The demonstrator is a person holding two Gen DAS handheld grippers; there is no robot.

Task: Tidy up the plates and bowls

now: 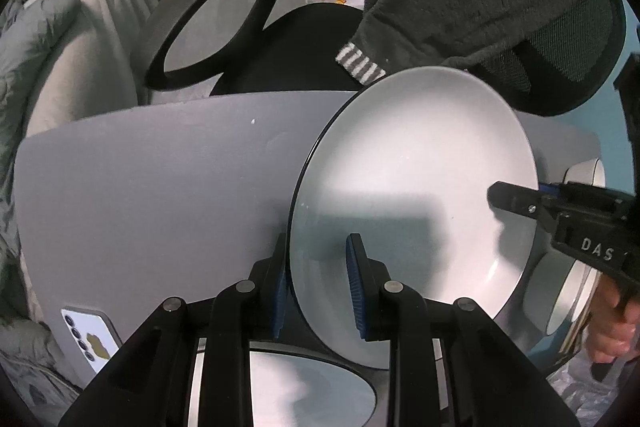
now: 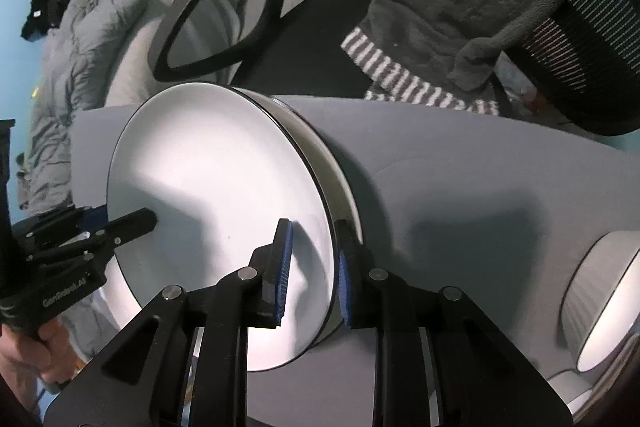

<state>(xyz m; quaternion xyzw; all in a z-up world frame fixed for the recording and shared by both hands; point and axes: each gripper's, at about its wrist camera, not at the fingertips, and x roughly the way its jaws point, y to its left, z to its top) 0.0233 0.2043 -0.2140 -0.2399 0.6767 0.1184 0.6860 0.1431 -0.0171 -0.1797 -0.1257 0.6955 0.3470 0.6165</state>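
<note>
Both tongs straddle the plate (image 1: 412, 187)'s rim: left gripper (image 1: 320, 283) and right gripper (image 2: 312, 267); clamped or loose, I cannot tell. Lower it level onto the stack beneath.

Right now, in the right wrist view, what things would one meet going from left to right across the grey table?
left claw → white plate → bare grey table → bowl at the right edge.

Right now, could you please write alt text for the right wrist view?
Both grippers straddle opposite rims of a white plate over a grey table: right gripper near, left gripper far. A bowl sits right.
</note>
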